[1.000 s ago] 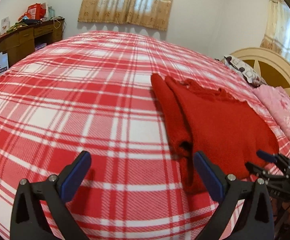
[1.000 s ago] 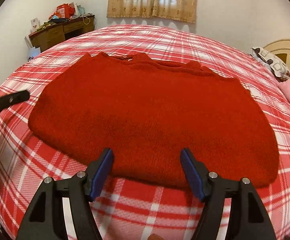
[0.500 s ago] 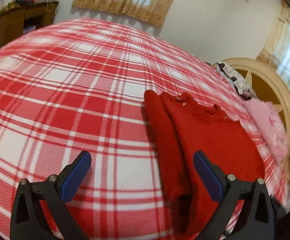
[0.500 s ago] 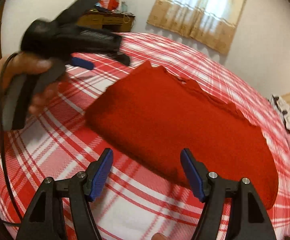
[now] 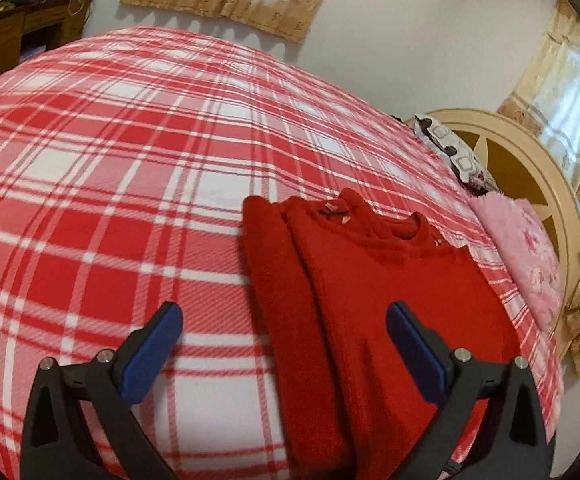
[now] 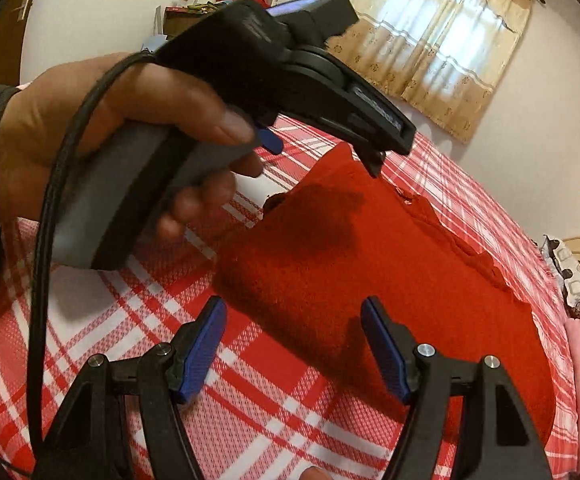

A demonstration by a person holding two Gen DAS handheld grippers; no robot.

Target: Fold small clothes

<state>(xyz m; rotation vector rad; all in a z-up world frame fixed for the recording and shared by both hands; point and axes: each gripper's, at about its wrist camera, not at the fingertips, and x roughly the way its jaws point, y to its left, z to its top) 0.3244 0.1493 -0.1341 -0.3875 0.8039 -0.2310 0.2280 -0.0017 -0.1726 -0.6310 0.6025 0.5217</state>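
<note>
A red knitted sweater (image 5: 374, 300) lies folded flat on the red-and-white plaid bed cover (image 5: 109, 168), neckline towards the far side. My left gripper (image 5: 283, 340) hovers open above its near left edge, nothing between the blue pads. In the right wrist view the same sweater (image 6: 390, 264) stretches to the right. My right gripper (image 6: 294, 330) is open over its near corner, pads apart from the cloth. A hand (image 6: 109, 132) holds the left gripper (image 6: 322, 152) above the sweater's far left corner.
A pink blanket (image 5: 518, 248) and a patterned pillow (image 5: 450, 152) lie against the cream headboard (image 5: 538, 176) at the right. A wooden desk (image 5: 21, 28) with clutter stands at the far left wall. Curtained windows hang behind.
Both views swung. The left gripper moved right until the sweater's edge sat between its fingers. The right view rolled, and the hand with the left gripper came in at upper left. Sweater unmoved.
</note>
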